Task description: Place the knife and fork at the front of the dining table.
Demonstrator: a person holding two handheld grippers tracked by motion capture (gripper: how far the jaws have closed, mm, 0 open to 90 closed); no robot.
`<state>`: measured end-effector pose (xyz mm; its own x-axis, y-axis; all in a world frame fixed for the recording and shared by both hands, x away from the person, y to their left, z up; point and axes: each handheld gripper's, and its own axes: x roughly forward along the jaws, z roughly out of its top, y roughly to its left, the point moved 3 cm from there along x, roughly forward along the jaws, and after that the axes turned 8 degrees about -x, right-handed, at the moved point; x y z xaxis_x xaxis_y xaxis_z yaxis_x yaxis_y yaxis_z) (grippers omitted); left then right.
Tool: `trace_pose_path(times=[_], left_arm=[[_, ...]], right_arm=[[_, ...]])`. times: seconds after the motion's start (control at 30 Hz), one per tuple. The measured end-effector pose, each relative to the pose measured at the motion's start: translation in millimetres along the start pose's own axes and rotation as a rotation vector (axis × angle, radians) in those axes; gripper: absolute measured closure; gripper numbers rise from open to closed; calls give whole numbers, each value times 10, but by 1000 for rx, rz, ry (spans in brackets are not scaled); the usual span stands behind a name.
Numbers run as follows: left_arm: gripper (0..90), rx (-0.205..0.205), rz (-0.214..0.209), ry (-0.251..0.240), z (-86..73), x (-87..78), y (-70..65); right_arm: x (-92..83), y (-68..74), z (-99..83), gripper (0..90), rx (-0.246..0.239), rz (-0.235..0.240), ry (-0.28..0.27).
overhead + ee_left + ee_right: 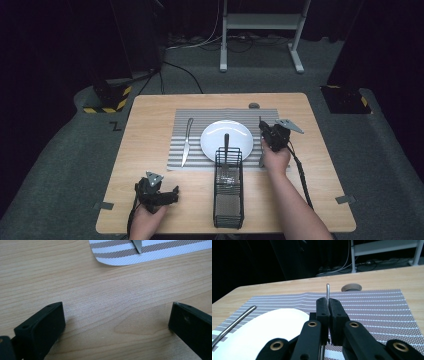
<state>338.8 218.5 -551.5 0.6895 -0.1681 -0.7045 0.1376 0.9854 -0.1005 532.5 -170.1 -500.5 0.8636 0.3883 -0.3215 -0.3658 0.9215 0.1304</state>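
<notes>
My right gripper (263, 132) (328, 303) is shut on a slim metal piece of cutlery (261, 161), just right of the white plate (212, 145) (262, 330). The cutlery's rounded end (327, 291) sticks up between the pads; its other end hangs toward the striped placemat (197, 116) (372, 307). My left gripper (170, 192) (116, 320) hovers low over bare wood near the table's front left, jaws wide apart with nothing between them. A knife (186, 142) (237, 320) lies on the mat left of the plate, its tip (137, 245) toward me.
A black wire cutlery basket (228, 195) stands in front of the plate, a dark-handled utensil (226, 145) upright in it. A small round cap (254, 105) (352, 287) sits in the tabletop beyond the mat. Cables and a metal stand are on the floor behind.
</notes>
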Motion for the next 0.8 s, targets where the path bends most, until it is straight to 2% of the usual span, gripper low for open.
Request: trace_pose_path(times=[0.1, 0.23, 0.33, 0.47, 0.8], left_arm=[[7, 0, 0, 0, 1, 1, 0], [4, 4, -5, 1, 4, 5, -1], [4, 4, -5, 1, 4, 5, -1], [5, 5, -6, 1, 2, 2, -1], [4, 6, -9, 1, 1, 2, 0]], right_arm=[[27, -20, -18, 874, 21, 1, 13], [68, -1, -71, 878, 21, -5, 41], [74, 3, -81, 878, 16, -10, 43], [87, -12, -81, 878, 44, -16, 60], [127, -74, -96, 873, 61, -25, 89]])
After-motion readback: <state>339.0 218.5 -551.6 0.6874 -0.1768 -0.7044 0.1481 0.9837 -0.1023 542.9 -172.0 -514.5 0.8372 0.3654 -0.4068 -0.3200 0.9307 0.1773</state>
